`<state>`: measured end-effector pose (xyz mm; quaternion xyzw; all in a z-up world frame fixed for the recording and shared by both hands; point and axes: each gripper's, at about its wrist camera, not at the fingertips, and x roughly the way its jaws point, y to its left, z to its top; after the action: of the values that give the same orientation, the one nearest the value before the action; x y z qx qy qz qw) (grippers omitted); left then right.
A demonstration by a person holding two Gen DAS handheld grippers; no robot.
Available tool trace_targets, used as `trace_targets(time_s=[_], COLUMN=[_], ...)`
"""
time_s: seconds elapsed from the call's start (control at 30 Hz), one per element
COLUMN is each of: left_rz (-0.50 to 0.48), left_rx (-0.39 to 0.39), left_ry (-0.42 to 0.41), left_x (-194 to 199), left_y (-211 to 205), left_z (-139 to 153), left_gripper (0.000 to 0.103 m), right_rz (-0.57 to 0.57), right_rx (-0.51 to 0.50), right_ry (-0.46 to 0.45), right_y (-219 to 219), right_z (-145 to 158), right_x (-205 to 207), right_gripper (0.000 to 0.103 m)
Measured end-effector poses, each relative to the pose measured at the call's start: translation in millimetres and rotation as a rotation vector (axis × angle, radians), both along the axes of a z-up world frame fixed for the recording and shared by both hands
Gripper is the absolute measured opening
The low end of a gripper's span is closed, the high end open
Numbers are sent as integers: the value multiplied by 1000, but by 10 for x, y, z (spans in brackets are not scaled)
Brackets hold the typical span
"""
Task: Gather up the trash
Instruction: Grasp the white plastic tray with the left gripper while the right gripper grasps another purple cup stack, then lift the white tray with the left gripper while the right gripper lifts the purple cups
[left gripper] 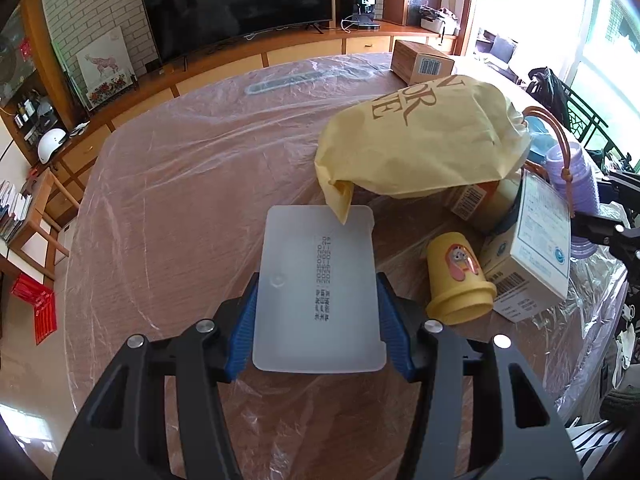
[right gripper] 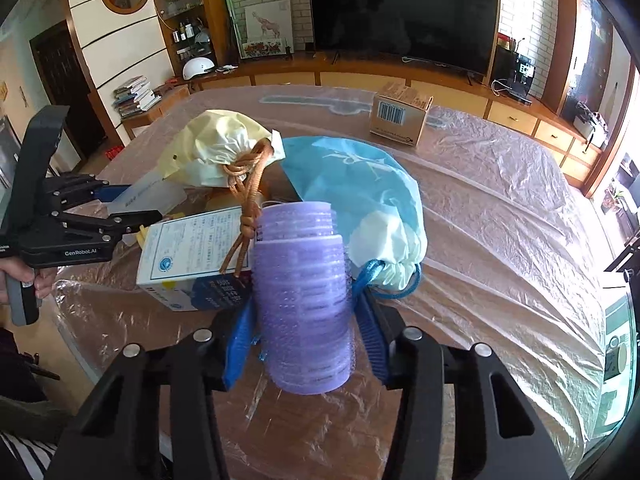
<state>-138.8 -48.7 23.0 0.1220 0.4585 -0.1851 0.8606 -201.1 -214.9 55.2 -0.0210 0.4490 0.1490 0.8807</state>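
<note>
My left gripper (left gripper: 318, 284) is shut on a flat white translucent plastic tray (left gripper: 312, 240), its blue pads pressing the tray's two long sides just above the film-covered table (left gripper: 180, 200). My right gripper (right gripper: 303, 304) is shut on a stack of ribbed purple cups (right gripper: 300, 248), pads (right gripper: 370, 332) against both sides. In the right wrist view the left gripper (right gripper: 136, 204) shows at the left, with a hand on its handle. The purple cups (left gripper: 572, 168) also show at the right edge of the left wrist view.
A yellow drawstring bag (left gripper: 420, 140) and a blue drawstring bag (right gripper: 360, 184) lie mid-table. A yellow cup (left gripper: 456, 280) lies on its side beside a white carton (left gripper: 532, 240). A cardboard box (right gripper: 400, 114) stands at the far edge. A TV cabinet lies beyond.
</note>
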Motion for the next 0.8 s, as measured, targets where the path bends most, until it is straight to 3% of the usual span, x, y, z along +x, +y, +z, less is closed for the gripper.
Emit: trace_targets(time_s=[0.27,0.4,0.63,0.8], left_rz=[25,30,20,22], left_rx=[-33,-62,-61,-75], left_ry=[0,2,-15,-19], left_x=[-112,-173,-265,-346], left_y=[70,95,60,62], left_z=[47,86,134,173], left_gripper=[55,55,55,55], right_rz=[-28,-57,-75,-33], right_rx=[65,313,251,235], right_ry=[-1,48,37,81], right_y=[-102,-302,-270,-195], right_z=[142,190,232,176], right_x=[-152,-164,-198,-221], right_gripper=[47,47,47,48])
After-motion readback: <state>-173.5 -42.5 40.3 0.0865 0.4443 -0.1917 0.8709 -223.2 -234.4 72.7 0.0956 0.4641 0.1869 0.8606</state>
